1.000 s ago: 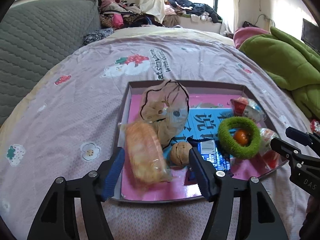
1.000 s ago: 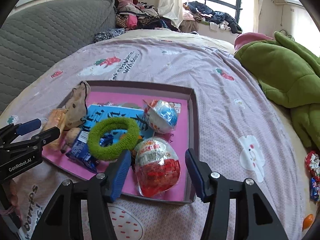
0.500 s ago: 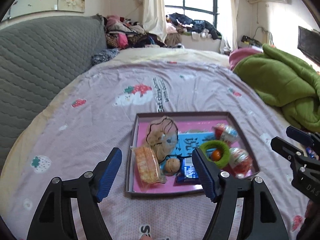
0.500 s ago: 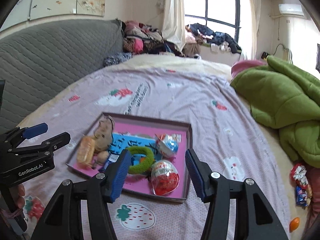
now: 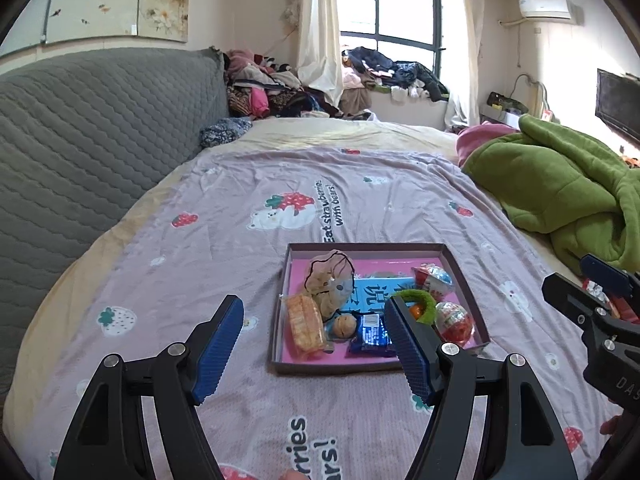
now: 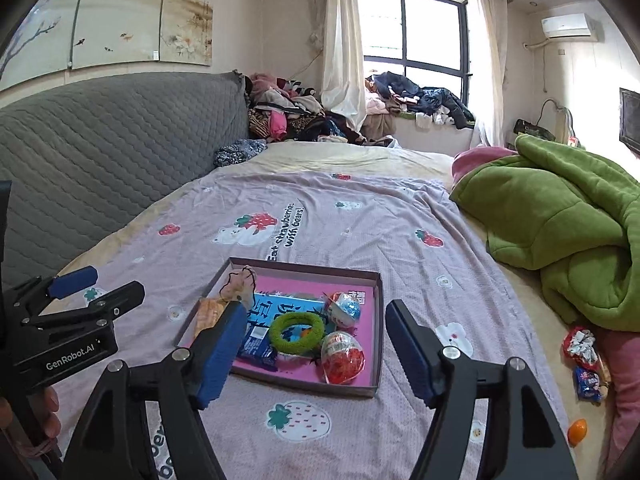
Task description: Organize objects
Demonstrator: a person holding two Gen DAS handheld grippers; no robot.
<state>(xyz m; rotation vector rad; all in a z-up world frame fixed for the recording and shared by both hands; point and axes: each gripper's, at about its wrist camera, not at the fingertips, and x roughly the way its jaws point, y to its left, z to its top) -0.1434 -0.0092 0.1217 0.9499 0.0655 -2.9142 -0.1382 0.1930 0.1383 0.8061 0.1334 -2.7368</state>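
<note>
Snacks [image 5: 306,326] in tray [image 5: 466,280] on bed [image 5: 240,208]

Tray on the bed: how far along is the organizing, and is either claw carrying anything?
Done: the tray holds the green ring, two egg-shaped sweets, a blue packet and wrapped snacks. In hand: nothing; the left claw is open and empty, the right claw is opening with nothing between its fingers. Left: wrappers and an orange piece lie beside the green blanket.
</note>
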